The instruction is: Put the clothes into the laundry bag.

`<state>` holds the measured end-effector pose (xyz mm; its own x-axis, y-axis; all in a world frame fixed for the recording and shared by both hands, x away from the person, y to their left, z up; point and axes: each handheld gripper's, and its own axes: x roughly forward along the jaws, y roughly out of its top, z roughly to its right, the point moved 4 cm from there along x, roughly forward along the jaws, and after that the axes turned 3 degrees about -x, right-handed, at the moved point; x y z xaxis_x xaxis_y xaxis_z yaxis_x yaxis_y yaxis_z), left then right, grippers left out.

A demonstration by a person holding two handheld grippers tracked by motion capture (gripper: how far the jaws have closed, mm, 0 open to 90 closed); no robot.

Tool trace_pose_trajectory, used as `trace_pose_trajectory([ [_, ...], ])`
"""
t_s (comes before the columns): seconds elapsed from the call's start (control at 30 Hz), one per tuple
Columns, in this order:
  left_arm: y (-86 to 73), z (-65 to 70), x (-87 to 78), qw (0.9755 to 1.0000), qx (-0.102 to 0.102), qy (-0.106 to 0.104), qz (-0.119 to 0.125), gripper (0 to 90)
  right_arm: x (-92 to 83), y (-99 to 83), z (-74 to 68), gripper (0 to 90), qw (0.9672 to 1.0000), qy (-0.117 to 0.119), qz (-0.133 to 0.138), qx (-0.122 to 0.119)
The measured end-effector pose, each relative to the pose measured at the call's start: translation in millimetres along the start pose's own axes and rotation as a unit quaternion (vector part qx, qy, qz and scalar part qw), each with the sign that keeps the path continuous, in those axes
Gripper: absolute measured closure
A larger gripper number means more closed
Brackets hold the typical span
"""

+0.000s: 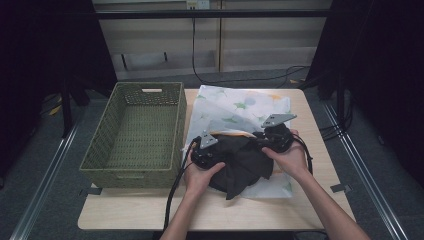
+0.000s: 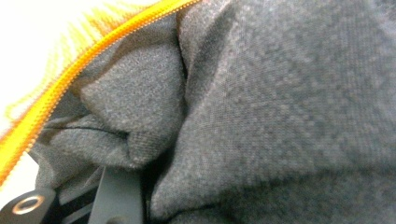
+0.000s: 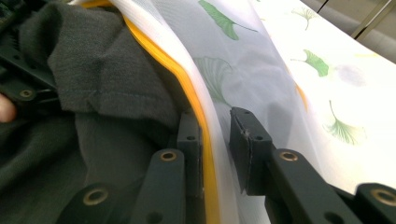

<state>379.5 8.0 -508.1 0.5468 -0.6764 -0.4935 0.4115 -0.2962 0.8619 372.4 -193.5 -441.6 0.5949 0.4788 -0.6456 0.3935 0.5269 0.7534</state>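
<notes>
right gripper view: right gripper [image 3: 217,140] straddles bag's orange zipper edge [image 3: 198,112], not pinching; left gripper's [image 1: 205,152] state unclear.

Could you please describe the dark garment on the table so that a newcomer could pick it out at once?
On the pale wooden table, just right of the green woven basket, lies a translucent white bag printed with green leaves. At the bag's near, orange-zipped opening sits the crumpled dark grey fabric garment, the one dark, unpatterned cloth there.

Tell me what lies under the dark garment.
Under the dark garment lies a white leaf-print bag with an orange zipper, on the table. What the garment covers is hidden.
</notes>
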Motion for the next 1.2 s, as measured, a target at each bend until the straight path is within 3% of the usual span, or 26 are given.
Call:
trace_pose_trajectory([
  [0.13,0.0,0.2,0.3,1.0000,0.001,-0.001,-0.001,48.7,13.3,6.6,-5.1,70.7,1.0000,-0.001,-0.003,-0.002],
  [0.23,-0.1,-0.6,0.4,1.0000,0.000,-0.004,-0.003,48.4,20.1,11.8,-4.6,80.5,0.9999,0.009,0.008,0.006],
  [0.3,-0.8,-1.1,0.6,0.9999,-0.006,-0.006,-0.008,46.5,17.8,15.1,-4.6,86.9,0.9996,0.020,0.018,0.008],
  [0.5,-1.1,1.0,-2.6,0.9997,-0.020,-0.005,-0.012,33.5,-2.2,23.3,-3.9,88.8,0.9968,0.048,0.058,0.027],
  [0.6,2.7,6.1,-11.1,0.9999,-0.013,-0.004,-0.011,25.5,-2.2,20.1,-5.4,89.1,0.9970,0.052,0.050,0.028],
  [0.67,4.9,9.7,-18.2,0.9998,-0.007,-0.005,-0.016,24.7,0.5,17.4,-4.9,89.1,0.9971,0.053,0.046,0.027],
  [0.83,7.6,17.4,-30.8,0.9997,-0.007,-0.012,-0.020,13.9,0.8,17.4,-4.5,89.1,0.9969,0.056,0.047,0.028],
  [0.9,7.3,18.7,-33.3,0.9997,-0.003,-0.012,-0.019,12.6,0.4,17.7,-4.9,89.0,0.9968,0.058,0.048,0.027],
  [1.07,5.6,20.2,-42.8,0.9989,-0.019,-0.039,-0.019,8.4,0.7,17.4,-5.6,89.1,0.9969,0.059,0.046,0.026],
  [1.17,6.6,19.8,-45.8,0.9991,-0.013,-0.034,-0.021,8.4,1.4,17.4,-6.1,89.1,0.9969,0.060,0.044,0.024],
  [1.2,9.3,18.9,-47.5,0.9986,-0.016,-0.045,-0.020,7.9,2.5,17.0,-6.6,89.2,0.9969,0.063,0.042,0.024],
])
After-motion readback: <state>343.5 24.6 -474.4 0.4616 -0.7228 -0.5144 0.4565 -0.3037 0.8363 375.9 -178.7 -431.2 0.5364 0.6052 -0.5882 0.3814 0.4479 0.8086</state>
